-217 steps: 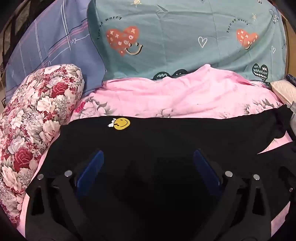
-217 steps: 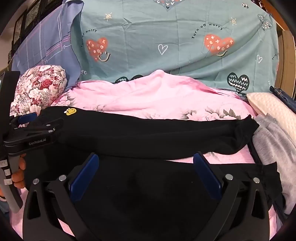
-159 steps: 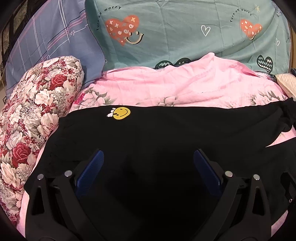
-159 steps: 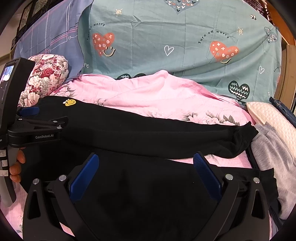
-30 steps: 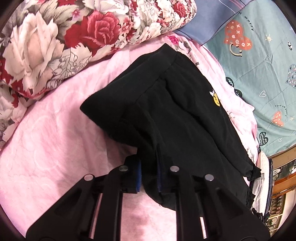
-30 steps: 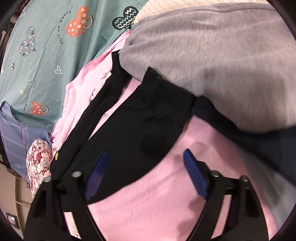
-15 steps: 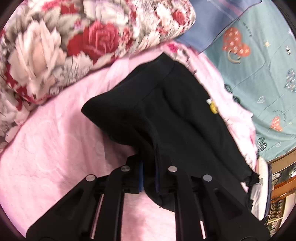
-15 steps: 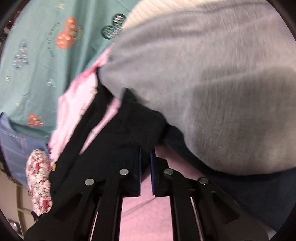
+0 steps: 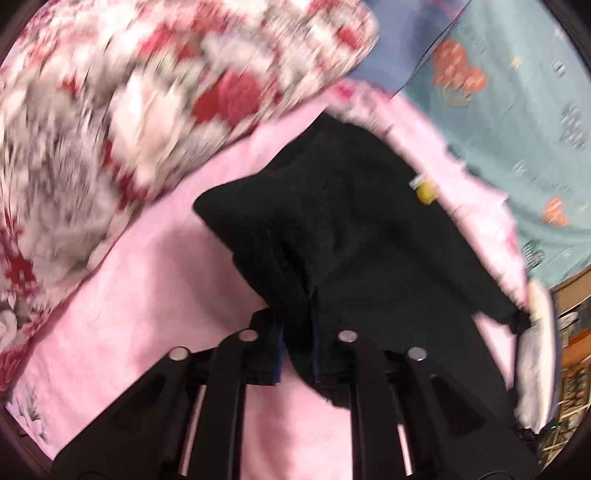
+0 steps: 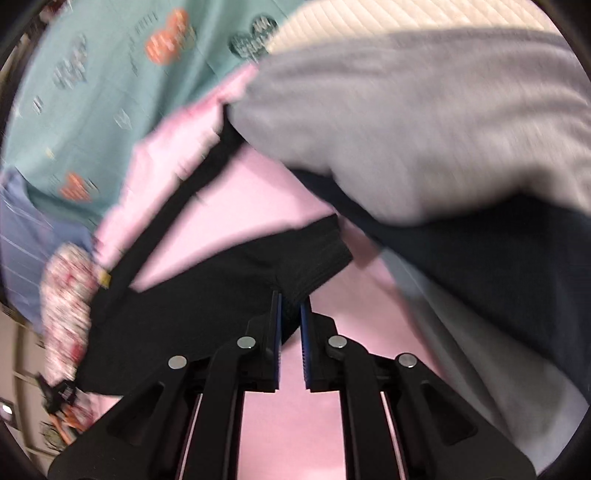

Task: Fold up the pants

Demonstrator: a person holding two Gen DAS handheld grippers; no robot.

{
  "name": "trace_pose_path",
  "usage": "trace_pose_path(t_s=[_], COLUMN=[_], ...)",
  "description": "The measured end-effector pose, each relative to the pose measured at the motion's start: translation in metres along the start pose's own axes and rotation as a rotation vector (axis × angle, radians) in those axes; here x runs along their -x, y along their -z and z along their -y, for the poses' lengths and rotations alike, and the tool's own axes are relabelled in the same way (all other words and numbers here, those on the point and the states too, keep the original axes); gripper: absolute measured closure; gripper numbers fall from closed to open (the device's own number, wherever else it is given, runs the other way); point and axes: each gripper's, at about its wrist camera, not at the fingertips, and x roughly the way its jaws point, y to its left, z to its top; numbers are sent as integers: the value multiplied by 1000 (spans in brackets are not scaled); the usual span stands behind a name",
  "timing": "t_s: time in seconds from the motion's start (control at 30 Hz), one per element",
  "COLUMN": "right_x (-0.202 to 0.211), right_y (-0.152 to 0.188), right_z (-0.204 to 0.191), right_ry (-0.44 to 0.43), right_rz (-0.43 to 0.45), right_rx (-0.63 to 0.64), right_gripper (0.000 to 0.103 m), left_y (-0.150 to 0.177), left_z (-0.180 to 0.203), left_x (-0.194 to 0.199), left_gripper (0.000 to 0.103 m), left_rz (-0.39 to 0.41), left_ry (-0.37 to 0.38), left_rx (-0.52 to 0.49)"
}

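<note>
Left tongs (image 9: 298, 345) clamp a bunched fold of the black pants (image 9: 362, 236) at the waist end; jaws easing apart a little, fabric between the blue pads and gripped. Right tongs (image 10: 291, 314) pinch the ribbed cuff (image 10: 314, 254) of 1 leg; jaws also opening slightly, cloth caught between the pads. Both views blurred by motion.

Pants lie across the pink bedsheet (image 9: 122, 306), partly lifted at both held ends. Small yellow patch (image 9: 424, 194) near the waist. 2nd leg runs as a narrow black strip (image 10: 184, 192) toward the far side, its end under a grey garment (image 10: 424, 122). Dark fabric (image 10: 498, 251) sits below the grey piece.

Floral pillow (image 9: 129, 110) just beside the waist end. Teal heart-print sheet (image 9: 517, 110) behind, blue striped cloth (image 9: 399, 48) next to it. Cream quilted pad (image 10: 406, 18) behind the grey garment.
</note>
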Motion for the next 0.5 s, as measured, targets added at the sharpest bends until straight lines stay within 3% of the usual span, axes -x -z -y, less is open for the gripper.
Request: trace_pose_path(t_s=[0.1, 0.13, 0.17, 0.2, 0.3, 0.37, 0.5], right_x=[1, 8, 15, 22, 37, 23, -32], right_y=[3, -1, -7, -13, -44, -68, -109], right_z=[-2, -9, -16, -25, -63, -89, -118], right_ry=[80, 92, 101, 104, 38, -17, -70], right_rz=[-44, -18, 6, 31, 139, 139, 98], right_rx=[34, 59, 84, 106, 203, 221, 182], right_gripper=[79, 69, 62, 48, 47, 47, 47], left_y=[9, 10, 13, 14, 12, 7, 1], left_z=[-15, -17, -20, -22, -28, -27, -7], left_x=[-2, 3, 12, 18, 42, 54, 55], left_gripper=[69, 59, 57, 57, 55, 46, 40], left_rz=[-11, 0, 22, 36, 94, 131, 144], left_ry=[-39, -58, -96, -114, -159, -157, -148], left_rx=[-21, -32, -50, -63, -68, -56, -76])
